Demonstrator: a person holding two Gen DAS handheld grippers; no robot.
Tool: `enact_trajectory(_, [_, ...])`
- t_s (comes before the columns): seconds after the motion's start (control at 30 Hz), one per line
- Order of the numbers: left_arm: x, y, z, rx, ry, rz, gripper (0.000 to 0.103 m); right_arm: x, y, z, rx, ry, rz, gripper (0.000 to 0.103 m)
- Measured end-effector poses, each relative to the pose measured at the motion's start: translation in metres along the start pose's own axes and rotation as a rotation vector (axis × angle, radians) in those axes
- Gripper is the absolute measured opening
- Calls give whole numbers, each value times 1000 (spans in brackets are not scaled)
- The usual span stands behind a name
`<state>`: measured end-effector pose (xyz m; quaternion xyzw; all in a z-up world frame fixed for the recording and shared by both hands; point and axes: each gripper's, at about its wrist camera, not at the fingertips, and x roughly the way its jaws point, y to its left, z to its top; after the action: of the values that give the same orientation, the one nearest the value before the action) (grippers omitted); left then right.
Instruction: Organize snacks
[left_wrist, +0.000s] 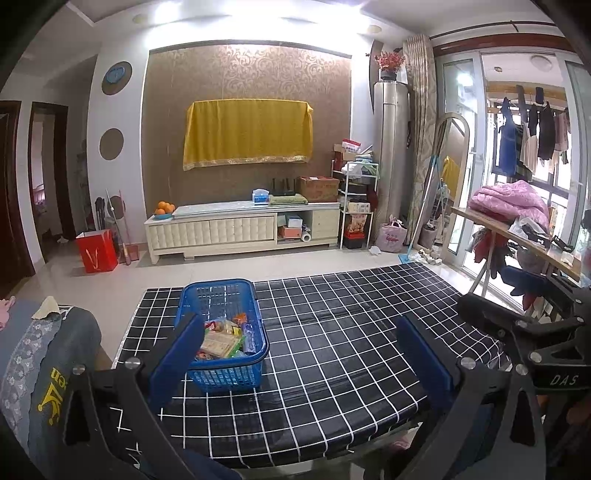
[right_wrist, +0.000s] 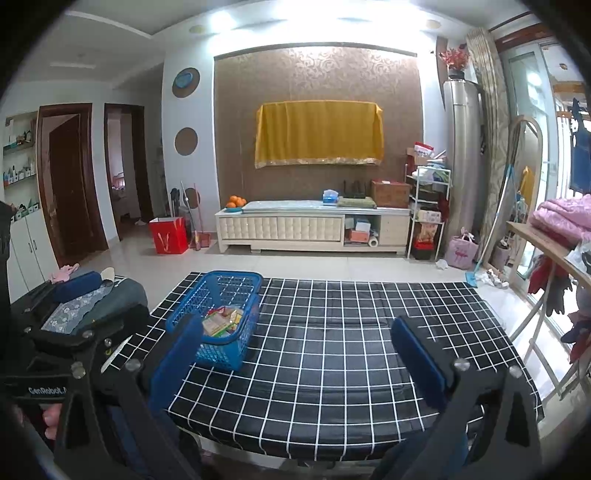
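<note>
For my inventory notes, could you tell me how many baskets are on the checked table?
1: the blue basket sits on the table's left side, holding snack packets.

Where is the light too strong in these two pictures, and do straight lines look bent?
Left wrist view: ceiling blown out white; grid lines of the tablecloth bow. Right wrist view: ceiling glare too; the door frame curves near the edge.

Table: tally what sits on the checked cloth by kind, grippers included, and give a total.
Blue basket: 1
Heap of snack packets inside it: 1; single packets overlap too much to count
Grippers, both open and empty: 2, left gripper and right gripper
Total: 4
</note>
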<state>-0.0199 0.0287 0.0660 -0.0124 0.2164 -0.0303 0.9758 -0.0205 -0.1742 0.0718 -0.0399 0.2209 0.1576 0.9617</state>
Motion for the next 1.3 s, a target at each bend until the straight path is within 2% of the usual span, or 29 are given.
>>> enact_trajectory(0.53, [2,5,-1,-26,25,-13,103,1,2,0,7,13,3,103])
enact_trajectory(1.3, [1,3,-3,-12,31,1,103,1,3,-1,14,22,5,103])
